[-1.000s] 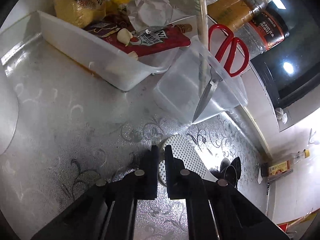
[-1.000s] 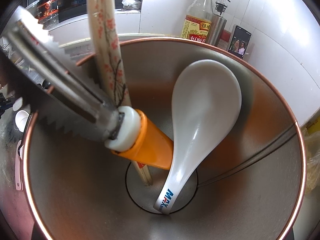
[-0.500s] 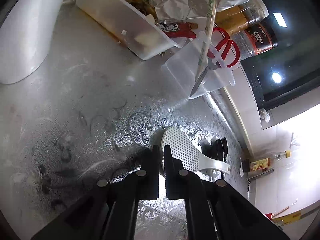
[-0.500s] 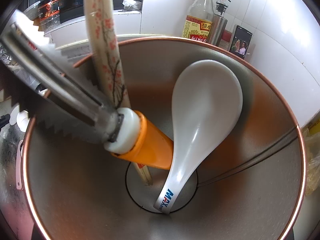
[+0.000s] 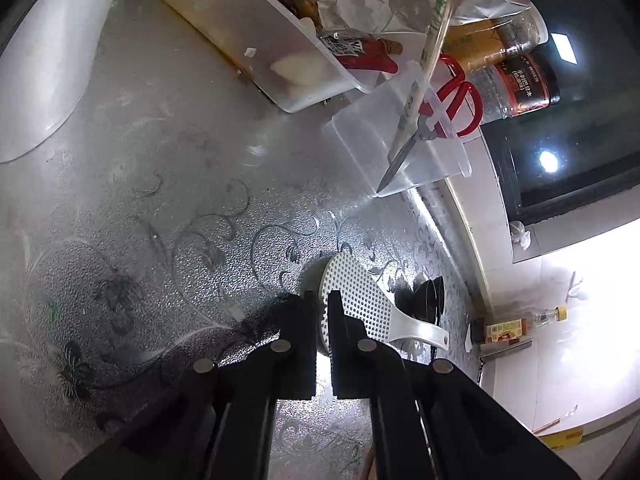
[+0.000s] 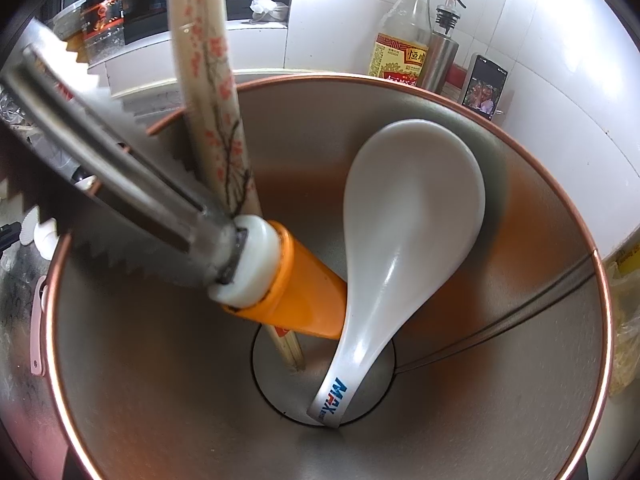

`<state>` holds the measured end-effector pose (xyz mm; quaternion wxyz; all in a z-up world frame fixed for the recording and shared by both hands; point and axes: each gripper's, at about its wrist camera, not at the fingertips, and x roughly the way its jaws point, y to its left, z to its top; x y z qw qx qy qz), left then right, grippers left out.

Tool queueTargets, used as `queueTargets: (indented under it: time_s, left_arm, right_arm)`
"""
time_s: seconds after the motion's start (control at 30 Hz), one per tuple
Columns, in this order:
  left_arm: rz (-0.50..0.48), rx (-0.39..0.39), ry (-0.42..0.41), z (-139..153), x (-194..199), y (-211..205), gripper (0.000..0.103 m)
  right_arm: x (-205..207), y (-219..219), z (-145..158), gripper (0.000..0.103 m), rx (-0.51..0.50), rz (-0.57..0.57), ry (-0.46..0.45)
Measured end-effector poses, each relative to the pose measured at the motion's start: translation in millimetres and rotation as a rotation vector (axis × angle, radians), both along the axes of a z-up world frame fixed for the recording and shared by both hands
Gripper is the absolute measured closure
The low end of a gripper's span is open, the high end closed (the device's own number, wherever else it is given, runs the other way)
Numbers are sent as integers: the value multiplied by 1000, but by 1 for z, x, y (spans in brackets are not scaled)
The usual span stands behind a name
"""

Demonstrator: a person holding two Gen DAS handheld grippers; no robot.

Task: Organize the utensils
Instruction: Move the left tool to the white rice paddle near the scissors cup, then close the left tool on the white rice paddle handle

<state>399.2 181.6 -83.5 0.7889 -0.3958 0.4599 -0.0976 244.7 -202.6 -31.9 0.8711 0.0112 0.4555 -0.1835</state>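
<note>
paddle (image 5: 356, 300) in left gripper (image 5: 323, 312), clamped

Matte black left gripper (image 5: 323, 312): flat rectangular jaws, round silver screw heads.

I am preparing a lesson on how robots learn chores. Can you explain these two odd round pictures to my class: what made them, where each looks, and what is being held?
No robot here: a person holds a two-finger gripper in each hand, each carrying a wide-angle camera looking along its fingers. The left camera shows the left gripper shut on the edge of a white dotted rice paddle over a patterned counter; red scissors stand in a clear container. The right camera looks down into a metal pot holding a white spoon, an orange-handled tool and chopsticks. Its own fingers are out of view.
</note>
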Motion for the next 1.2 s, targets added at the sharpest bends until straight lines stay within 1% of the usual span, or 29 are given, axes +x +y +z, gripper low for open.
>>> queueTargets:
  time_s: [0.2,0.33,0.4,0.47,0.53,0.63,0.77,0.8,0.83,0.87,1.03,1.13,1.2]
  left_arm:
    - [11,-39,12,-4,4,1,99]
    - [10,-38,16,-3,7,-1,99]
    - [9,-40,15,-2,9,-2,96]
    - [6,-54,7,-1,11,-3,87]
    - [5,-58,0,1,14,-4,83]
    - [2,-24,2,5,19,-8,82]
    - [12,29,2,9,23,-14,84]
    - [17,53,9,9,24,-16,89]
    - [18,87,20,10,26,-18,99]
    - [16,99,15,10,26,-20,100]
    - [-3,76,-50,17,22,-25,101]
    - [-4,46,-103,29,17,-28,102]
    - [-6,50,-133,38,14,-29,102]
  right_arm:
    - [0,-1,0,11,8,-3,-2]
    - [0,-1,1,11,8,-4,-2]
    - [0,-1,1,11,10,-6,-2]
    - [0,-1,1,11,8,-5,-2]
    - [-1,-1,1,11,5,-5,-2]
    - [-1,0,1,11,6,-7,-3]
    - [-1,-1,1,11,8,-4,-4]
    - [-1,0,1,11,8,-4,-4]
    - [-1,0,1,11,7,-6,-4]
    - [-1,0,1,11,8,-5,-4]
    - [-1,0,1,11,10,-6,-5]
    - [-1,-1,1,11,12,-6,-6]
    - [-1,-2,1,11,15,-7,-7]
